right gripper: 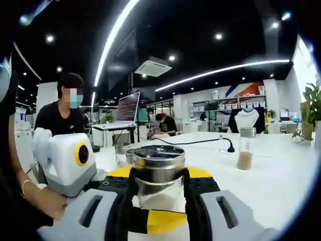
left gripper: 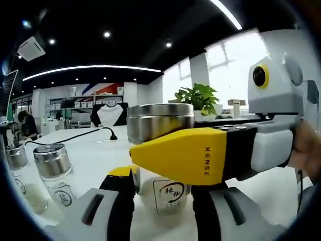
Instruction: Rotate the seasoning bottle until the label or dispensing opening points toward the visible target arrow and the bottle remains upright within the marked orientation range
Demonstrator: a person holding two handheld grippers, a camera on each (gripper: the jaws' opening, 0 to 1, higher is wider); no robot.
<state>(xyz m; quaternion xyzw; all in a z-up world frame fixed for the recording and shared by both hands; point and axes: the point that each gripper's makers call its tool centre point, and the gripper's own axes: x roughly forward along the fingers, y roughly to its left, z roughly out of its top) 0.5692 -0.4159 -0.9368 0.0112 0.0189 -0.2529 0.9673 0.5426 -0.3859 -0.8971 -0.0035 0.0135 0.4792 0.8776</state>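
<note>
3 glass seasoning bottles with steel caps show in the left gripper view on the white table (left gripper: 95,155): the task's seasoning bottle (left gripper: 163,150) at centre, upright, its printed label facing the camera, and 2 spare bottles at the left, a nearer spare bottle (left gripper: 55,173) and a farther spare bottle (left gripper: 19,175), both upright and well apart from the centre one. 2 grippers meet at the seasoning bottle (right gripper: 159,175). The left gripper (left gripper: 163,198) has its 2 jaws standing on either side of the bottle's lower body, close against the glass; whether they press it cannot be told. The right gripper (right gripper: 159,193) has its 2 black jaws closed in against the bottle's sides just under the cap, with no gap visible. In the left gripper view the right gripper's yellow and black body crosses in front of the bottle below the cap, held by 1 hand (left gripper: 307,153) at the right edge. 1 slim jar (right gripper: 245,148) with brown contents stands alone farther back on the table in the right gripper view, beside 1 black cable (right gripper: 200,142). 1 potted plant (left gripper: 199,98) stands behind the bottle. 2 people sit in the background of the right gripper view.
</note>
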